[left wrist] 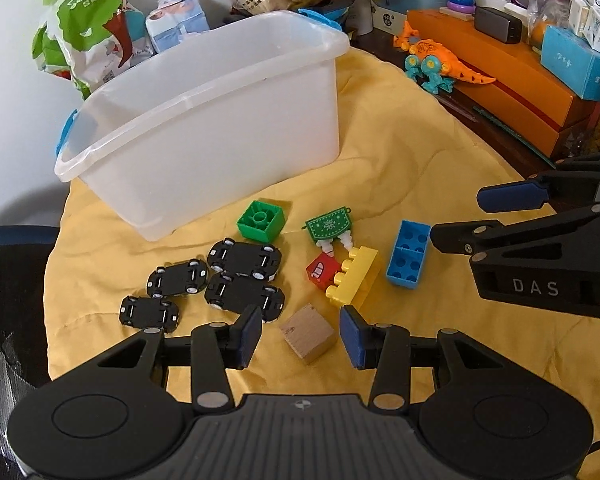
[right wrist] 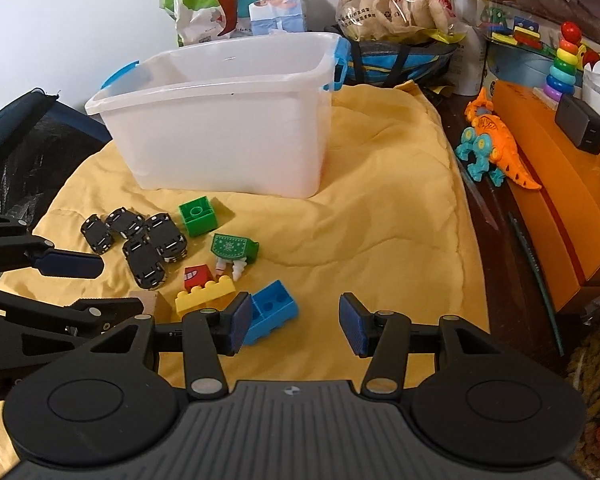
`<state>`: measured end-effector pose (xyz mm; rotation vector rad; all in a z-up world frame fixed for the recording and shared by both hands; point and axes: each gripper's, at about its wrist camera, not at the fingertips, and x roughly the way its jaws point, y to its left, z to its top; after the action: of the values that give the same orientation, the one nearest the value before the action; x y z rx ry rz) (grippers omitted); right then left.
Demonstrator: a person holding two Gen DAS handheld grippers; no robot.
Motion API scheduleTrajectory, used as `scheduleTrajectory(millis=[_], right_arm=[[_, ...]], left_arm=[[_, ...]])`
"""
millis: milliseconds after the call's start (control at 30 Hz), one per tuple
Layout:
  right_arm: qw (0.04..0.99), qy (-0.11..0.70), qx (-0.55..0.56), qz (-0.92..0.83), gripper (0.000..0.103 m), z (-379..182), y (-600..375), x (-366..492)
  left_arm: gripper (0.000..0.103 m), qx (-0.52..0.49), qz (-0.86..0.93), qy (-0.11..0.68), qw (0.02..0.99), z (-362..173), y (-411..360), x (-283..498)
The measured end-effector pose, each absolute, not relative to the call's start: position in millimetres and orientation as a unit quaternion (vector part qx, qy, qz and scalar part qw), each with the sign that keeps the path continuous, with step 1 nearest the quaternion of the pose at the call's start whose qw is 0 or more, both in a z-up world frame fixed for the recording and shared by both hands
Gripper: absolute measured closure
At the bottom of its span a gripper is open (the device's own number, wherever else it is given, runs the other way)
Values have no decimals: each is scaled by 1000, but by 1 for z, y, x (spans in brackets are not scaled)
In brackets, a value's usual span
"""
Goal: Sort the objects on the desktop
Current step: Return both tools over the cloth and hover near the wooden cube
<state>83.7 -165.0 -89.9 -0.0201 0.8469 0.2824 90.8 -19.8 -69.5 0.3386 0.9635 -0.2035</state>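
Left tongs (left wrist: 300, 338) spread, straddling pale wooden cube (left wrist: 308, 334) on yellow cloth, pads clear of it: set for pinch.
Right tongs (right wrist: 291, 324) spread, empty; blue two-by-two plastic brick (right wrist: 274, 312) beside left pad.
Translucent white plastic bin (left wrist: 204, 132) stands empty behind toys, likely destination.

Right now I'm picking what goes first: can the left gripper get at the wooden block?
Probably yes. The wooden block lies on the yellow cloth between the left gripper's open jaws, with nothing on top of it.
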Motion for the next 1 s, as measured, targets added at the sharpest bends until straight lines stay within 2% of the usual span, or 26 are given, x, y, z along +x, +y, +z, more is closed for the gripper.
scheduleTrajectory(millis=[1000], right_arm=[[898,411,-15,158,51,-89,-162,88]], left_arm=[[56,130,-79,473,868,-73,-21,89]])
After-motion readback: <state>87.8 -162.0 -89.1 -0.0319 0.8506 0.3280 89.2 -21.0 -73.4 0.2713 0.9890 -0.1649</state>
